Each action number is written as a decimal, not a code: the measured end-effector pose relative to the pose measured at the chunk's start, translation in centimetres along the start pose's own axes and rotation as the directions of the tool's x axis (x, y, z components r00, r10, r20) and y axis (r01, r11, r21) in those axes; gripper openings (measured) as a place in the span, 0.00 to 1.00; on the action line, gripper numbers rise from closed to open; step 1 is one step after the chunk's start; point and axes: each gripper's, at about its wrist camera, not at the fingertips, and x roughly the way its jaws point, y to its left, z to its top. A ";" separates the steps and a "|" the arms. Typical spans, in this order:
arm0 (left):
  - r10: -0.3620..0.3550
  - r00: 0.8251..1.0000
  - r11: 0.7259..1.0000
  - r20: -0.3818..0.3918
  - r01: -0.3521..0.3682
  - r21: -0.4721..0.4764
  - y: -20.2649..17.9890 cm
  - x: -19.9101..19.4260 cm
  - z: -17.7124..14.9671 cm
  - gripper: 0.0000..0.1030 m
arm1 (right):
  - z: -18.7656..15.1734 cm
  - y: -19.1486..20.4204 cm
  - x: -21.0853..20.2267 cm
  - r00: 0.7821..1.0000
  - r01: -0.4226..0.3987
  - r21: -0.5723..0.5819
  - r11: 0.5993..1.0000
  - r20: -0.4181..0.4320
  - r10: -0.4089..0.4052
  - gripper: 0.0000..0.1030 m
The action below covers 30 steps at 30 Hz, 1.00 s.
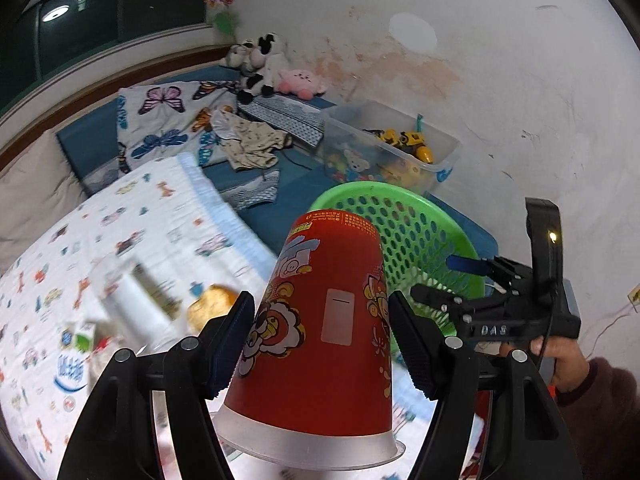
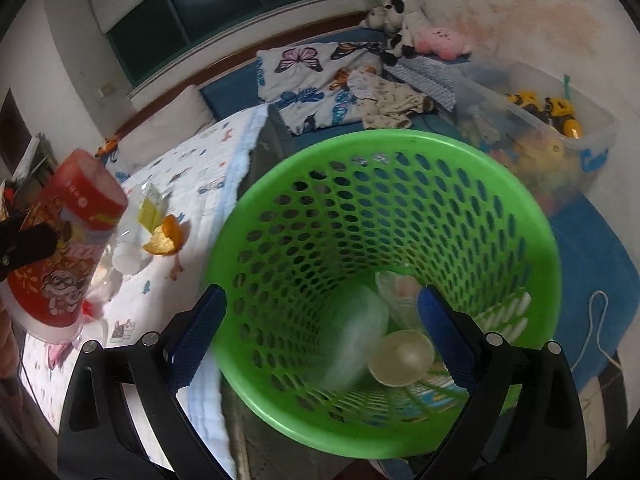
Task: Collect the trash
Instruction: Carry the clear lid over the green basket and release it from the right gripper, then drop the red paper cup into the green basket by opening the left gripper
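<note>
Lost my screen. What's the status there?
Left tool shut on red cup. Right tool open over green basket, trash inside. Nothing blocking.

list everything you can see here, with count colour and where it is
paper cup: 1, red with cartoon print, upside down between the left gripper's pads
perforated plastic basket: 1, green, beside the bed
trash in basket: pale round lid plus blurred clear pieces
orange peel: 1 piece, orange, on the bed quilt
clear plastic bottle: 1, lying by the peel
printed quilt: 1, white
toy storage bin: 1, clear, against the wall
plush toys: several, black-white and pink, far corner
left gripper: black, blue pads, closed on the cup
right gripper: black, blue pads, open over the basket
hand: 1, holding the right gripper
</note>
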 end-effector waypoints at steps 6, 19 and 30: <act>-0.017 0.999 1.000 -0.028 0.018 0.022 -2.3 2.7 1.8 0.65 | -0.8 -0.6 -2.8 0.999 0.029 0.002 1.000 0.043 -0.029 0.93; -0.030 0.994 0.998 -0.101 0.035 0.043 -5.8 7.9 3.6 0.65 | -2.7 -2.5 -7.4 0.992 0.059 0.054 0.997 0.110 -0.064 0.93; -0.015 0.990 1.000 -0.143 0.017 0.012 -6.1 10.5 3.7 0.74 | -3.8 -2.8 -7.6 0.992 0.040 0.086 0.995 0.118 -0.050 0.93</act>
